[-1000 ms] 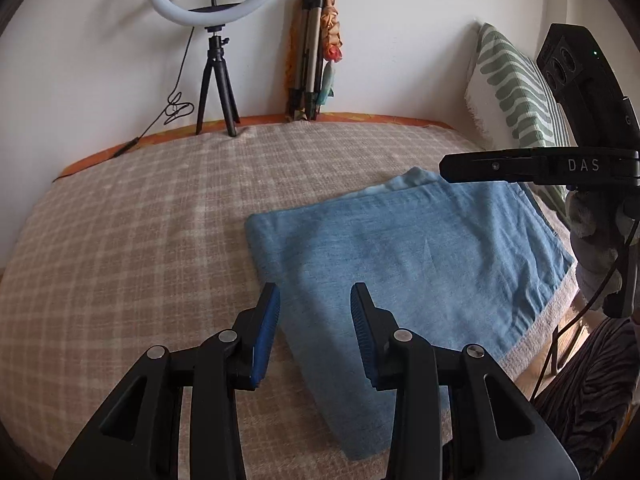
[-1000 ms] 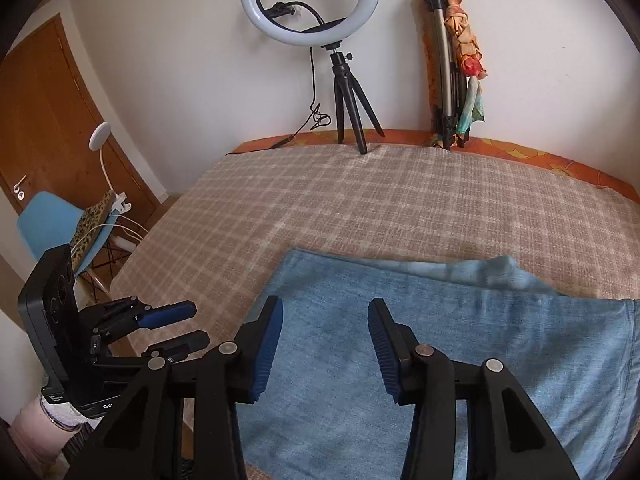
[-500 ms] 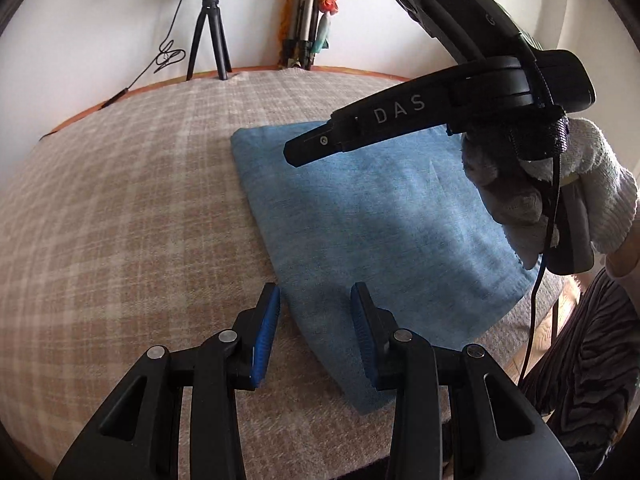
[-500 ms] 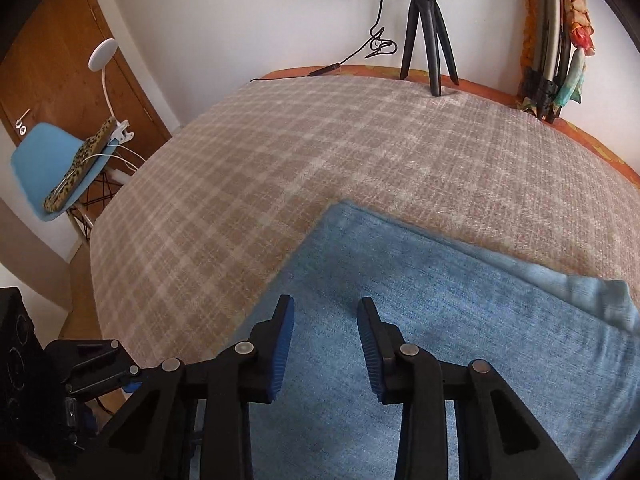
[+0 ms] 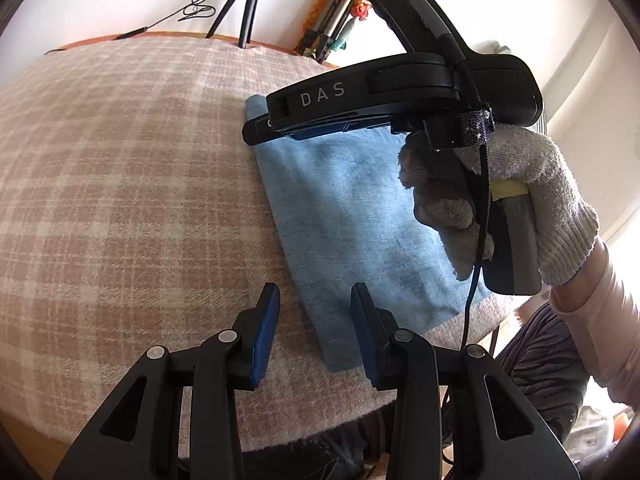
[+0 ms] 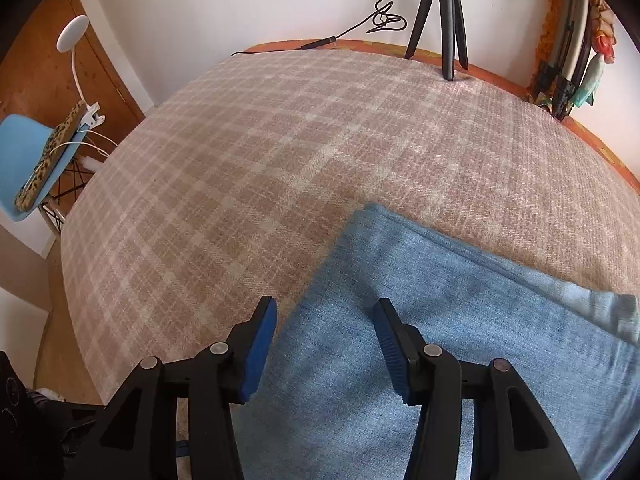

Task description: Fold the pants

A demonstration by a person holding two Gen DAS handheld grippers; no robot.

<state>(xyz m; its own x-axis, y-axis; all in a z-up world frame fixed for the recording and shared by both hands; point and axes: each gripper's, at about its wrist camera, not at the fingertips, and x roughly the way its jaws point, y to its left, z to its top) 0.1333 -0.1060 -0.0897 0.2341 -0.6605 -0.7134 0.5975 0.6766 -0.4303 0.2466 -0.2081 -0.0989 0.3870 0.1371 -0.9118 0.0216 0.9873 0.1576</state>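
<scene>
The folded light-blue pants (image 5: 352,216) lie flat on the plaid bed cover (image 5: 120,184). My left gripper (image 5: 316,312) is open and empty, just above the pants' near left corner. My right gripper (image 6: 324,324) is open and empty over the pants (image 6: 420,320), straddling their left folded edge. The right gripper's black body (image 5: 400,92) also shows in the left wrist view, held by a gloved hand (image 5: 532,200) above the far part of the pants.
A black tripod (image 6: 444,20) stands on the bed's far edge, with a cable (image 6: 360,28) beside it. Folded stands (image 6: 572,56) lean on the wall at the far right. A blue chair (image 6: 28,160) stands left of the bed.
Both grippers moved forward and down toward the pants' left edge. The right gripper swung in over the pants in the left wrist view. Its jaws narrowed, then widened again.
</scene>
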